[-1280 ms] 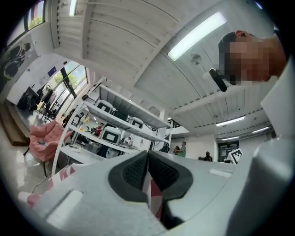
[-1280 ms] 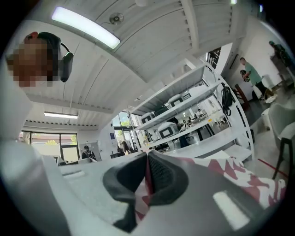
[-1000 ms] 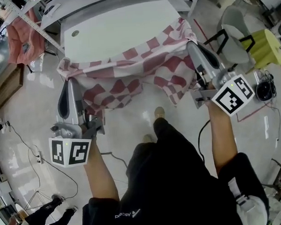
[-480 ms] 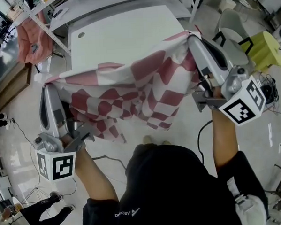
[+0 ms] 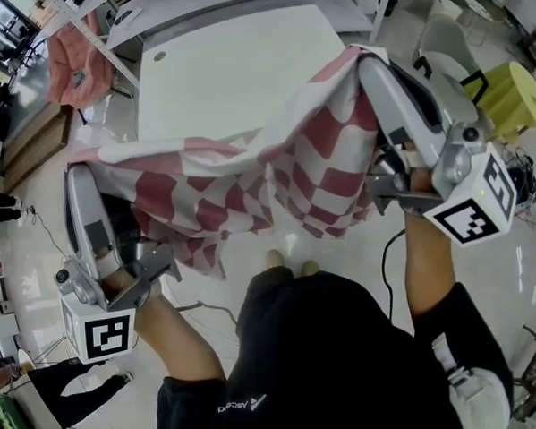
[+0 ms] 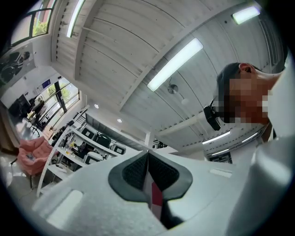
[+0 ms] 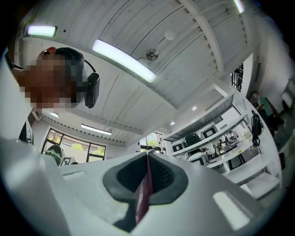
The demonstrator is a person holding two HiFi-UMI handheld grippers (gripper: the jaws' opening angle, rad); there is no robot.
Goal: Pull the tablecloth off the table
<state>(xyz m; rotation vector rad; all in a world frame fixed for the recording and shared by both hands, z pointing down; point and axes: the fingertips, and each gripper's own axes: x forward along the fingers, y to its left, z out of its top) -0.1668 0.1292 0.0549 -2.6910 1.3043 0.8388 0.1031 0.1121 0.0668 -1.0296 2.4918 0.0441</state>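
The red-and-white checked tablecloth hangs in the air between my two grippers, in front of the bare white table. My left gripper is shut on the cloth's left corner, and a strip of cloth shows pinched between its black pads. On the right, my other gripper is shut on the right corner, with a thin red strip of cloth between its pads. Both gripper views point up at the ceiling.
A metal shelf rack with a pink cloth stands behind the table at left. A grey chair and a yellow stool sit at right. Cables run over the shiny floor, and my feet stand below the cloth.
Both grippers have risen and drawn back toward me with the cloth. It has slid fully off the tabletop and now hangs spread between them.
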